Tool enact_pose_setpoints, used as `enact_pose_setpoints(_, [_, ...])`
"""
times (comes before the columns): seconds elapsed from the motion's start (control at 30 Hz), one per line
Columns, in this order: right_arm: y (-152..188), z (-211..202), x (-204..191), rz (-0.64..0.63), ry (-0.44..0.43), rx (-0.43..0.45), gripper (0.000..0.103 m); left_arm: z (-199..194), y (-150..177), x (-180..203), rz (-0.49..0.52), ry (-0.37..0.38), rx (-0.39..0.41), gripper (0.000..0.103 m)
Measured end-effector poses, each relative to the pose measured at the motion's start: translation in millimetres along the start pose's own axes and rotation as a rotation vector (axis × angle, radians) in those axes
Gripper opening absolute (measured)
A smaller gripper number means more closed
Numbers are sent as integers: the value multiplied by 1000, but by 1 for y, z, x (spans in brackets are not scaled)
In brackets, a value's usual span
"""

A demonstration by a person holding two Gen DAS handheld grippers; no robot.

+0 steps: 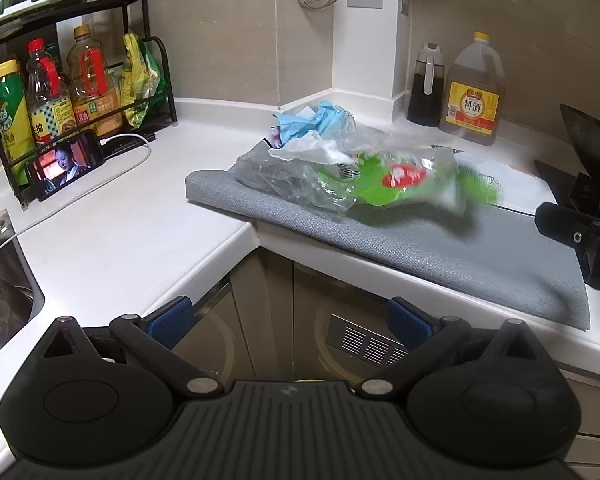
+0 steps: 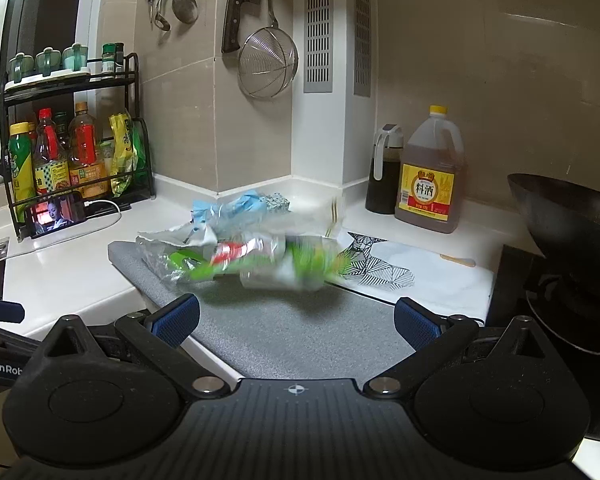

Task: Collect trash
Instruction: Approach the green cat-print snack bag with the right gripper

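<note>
I am holding both my left tongs (image 1: pixel 288 320) and right tongs (image 2: pixel 296 320) spread wide, empty. The crumpled green-and-clear plastic wrapper (image 1: pixel 380 182) is lying blurred on the grey fabric mat (image 1: pixel 440 248).

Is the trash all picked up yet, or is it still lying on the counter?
Nothing looks collected yet. The green and clear plastic wrapper still lies on the grey mat, with the crumpled blue wrapper behind it. Nothing is in hand: the left gripper and right gripper are both open and empty, short of the pile. Left to do: grab each piece and carry it off. No bin is in view.
</note>
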State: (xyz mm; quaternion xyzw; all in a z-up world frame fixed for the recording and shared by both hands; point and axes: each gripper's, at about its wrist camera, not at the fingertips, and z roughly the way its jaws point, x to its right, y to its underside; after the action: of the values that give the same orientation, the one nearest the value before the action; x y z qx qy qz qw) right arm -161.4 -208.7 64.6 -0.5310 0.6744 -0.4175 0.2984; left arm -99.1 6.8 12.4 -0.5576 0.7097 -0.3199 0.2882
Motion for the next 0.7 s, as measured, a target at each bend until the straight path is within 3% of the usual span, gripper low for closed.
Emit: enact_pose_setpoints(0.7, [-1,4,-3,22,-41,-15,103,0,-2,-11,-31,-13,-3,103])
